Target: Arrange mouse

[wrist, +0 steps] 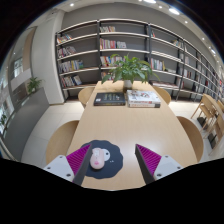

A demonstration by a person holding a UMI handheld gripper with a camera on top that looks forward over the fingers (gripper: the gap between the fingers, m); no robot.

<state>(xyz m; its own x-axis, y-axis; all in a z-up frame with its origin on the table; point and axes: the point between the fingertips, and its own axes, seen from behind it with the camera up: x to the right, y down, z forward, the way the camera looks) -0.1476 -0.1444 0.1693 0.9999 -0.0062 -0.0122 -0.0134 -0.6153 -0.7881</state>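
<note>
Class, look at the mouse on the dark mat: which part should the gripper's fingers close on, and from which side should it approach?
Grip the mouse across its two long flanks, probably coming from above and behind. It lies flat on the mat between the open fingers of the gripper, nearer the left one. Its rounded top gives no hold, while its narrow sides fit between the pads.
</note>
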